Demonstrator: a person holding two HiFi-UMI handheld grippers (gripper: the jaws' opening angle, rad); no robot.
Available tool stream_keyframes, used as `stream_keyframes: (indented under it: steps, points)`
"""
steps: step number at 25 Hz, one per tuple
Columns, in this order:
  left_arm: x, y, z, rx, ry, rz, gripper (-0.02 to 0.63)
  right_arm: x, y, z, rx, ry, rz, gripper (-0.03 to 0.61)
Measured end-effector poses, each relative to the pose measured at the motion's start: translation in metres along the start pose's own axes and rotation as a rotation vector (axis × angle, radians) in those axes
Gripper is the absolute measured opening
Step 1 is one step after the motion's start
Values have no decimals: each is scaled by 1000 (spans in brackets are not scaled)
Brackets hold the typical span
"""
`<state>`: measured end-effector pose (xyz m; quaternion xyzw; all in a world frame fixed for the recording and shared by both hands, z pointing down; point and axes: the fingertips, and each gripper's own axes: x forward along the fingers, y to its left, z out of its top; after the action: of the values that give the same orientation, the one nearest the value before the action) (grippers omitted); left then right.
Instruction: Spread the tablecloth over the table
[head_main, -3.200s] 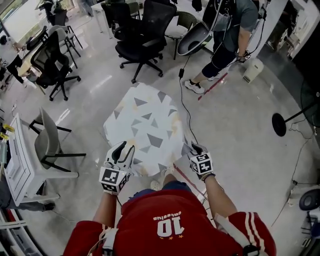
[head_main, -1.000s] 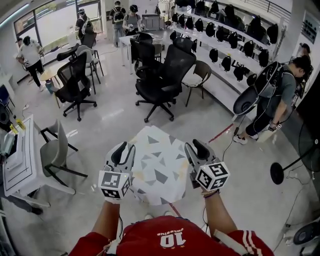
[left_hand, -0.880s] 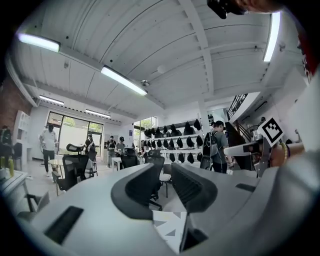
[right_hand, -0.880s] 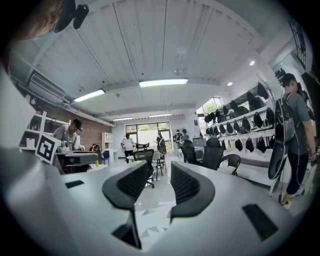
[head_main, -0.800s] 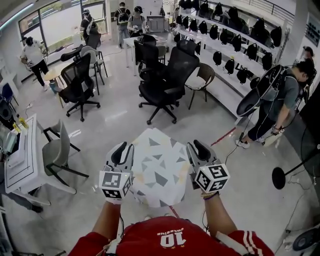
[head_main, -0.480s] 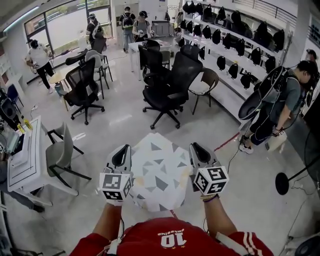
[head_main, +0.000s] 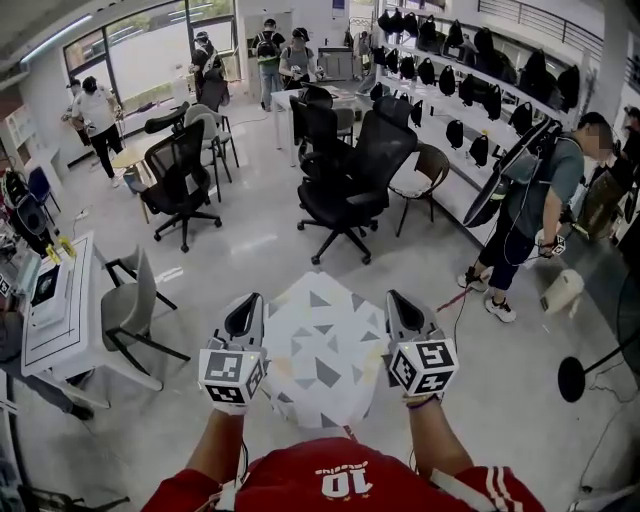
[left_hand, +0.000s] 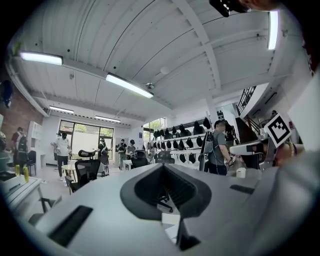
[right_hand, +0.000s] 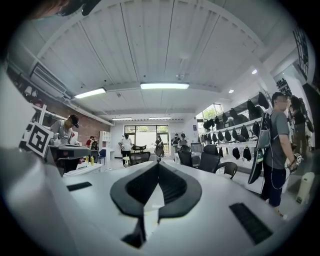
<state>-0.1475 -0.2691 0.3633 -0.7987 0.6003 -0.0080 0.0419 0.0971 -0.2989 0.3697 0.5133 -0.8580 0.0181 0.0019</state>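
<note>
- Tablecloth (head_main: 318, 352), white with grey triangles, sits lower centre of the head view, stretched between the two tongs; no bare table shows, so can't tell if one's under it
- left gripper (head_main: 244, 318) is on its left edge, right gripper (head_main: 402, 310) on its right edge; both have just snapped closed, and each gripper view shows a sliver of white cloth pinched between the jaws
- my guess: gripping opposite edges, level and well apart, is meant to hold the sheet taut for laying out instead of bunching
- office chairs (head_main: 345, 185) in the upper middle stand well clear; room to swing it
</note>
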Motion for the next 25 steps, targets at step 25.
stream_keyframes:
  steps: [25]
  points:
    - [-4, 4, 0, 26, -2, 21, 8, -7, -2, 1, -50, -2, -47, 14]
